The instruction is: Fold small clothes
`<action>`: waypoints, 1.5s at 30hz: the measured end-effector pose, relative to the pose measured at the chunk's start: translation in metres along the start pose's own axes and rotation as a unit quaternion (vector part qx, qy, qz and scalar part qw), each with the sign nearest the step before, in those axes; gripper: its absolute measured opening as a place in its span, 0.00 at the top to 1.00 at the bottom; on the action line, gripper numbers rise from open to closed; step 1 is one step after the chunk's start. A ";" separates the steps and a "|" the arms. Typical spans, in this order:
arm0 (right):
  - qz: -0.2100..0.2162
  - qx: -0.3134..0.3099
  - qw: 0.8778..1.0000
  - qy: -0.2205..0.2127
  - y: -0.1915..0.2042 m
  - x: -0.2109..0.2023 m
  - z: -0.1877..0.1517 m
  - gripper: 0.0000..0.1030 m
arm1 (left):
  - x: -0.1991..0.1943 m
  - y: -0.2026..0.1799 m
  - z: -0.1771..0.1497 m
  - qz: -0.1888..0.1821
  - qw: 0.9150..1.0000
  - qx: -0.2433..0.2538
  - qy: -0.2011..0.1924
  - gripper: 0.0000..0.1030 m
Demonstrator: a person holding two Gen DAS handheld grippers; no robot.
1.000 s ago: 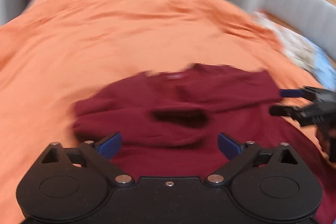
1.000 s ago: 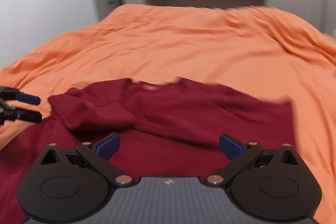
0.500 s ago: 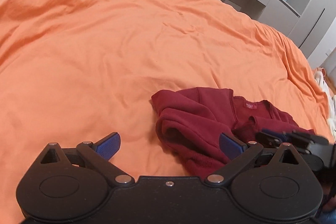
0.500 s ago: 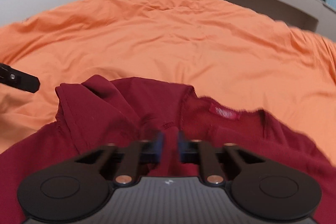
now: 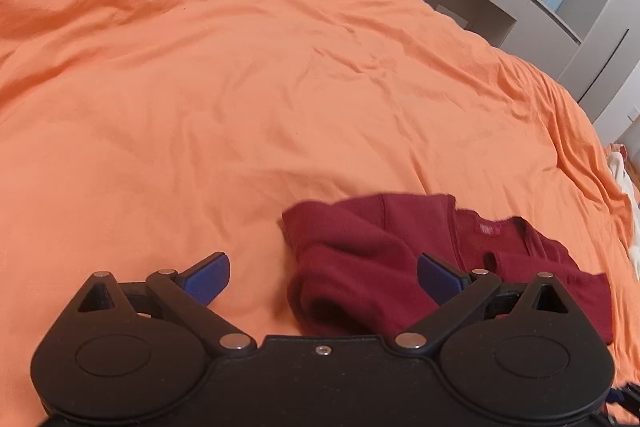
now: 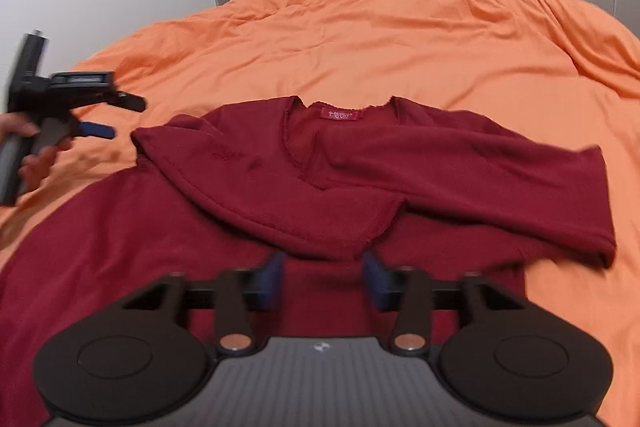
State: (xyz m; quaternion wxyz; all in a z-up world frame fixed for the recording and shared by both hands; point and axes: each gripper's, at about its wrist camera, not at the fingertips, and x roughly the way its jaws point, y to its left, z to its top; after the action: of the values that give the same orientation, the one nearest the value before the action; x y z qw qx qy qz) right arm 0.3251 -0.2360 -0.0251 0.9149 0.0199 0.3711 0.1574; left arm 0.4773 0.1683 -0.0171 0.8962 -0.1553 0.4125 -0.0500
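Dark red sweater [image 6: 304, 187] lies on the orange duvet [image 6: 400, 39], both sleeves folded across its chest, collar away from the camera. Right gripper [image 6: 323, 281] hovers over the lower body, partly parted, holding nothing. Left gripper [image 5: 323, 277] is spread wide beside the sweater's left edge, with bare duvet beyond

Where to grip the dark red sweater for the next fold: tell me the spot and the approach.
Judging by the pose, take the dark red sweater at its near hem, each gripper coming in low from the near side. Both sleeves already lie crossed over the chest, so the bare lower body is what is left to fold up toward the red neck label.
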 end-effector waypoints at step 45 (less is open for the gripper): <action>-0.012 -0.058 0.997 -0.047 -0.010 0.106 0.104 0.39 | 0.028 0.029 -0.008 -0.095 0.994 -0.019 0.040 0.36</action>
State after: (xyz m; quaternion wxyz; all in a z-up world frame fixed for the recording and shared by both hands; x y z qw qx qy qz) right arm 0.4700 -0.2051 -0.0227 0.9328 -0.0307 0.3181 0.1667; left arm 0.4883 0.1874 -0.0515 0.8672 -0.2084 0.4320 -0.1336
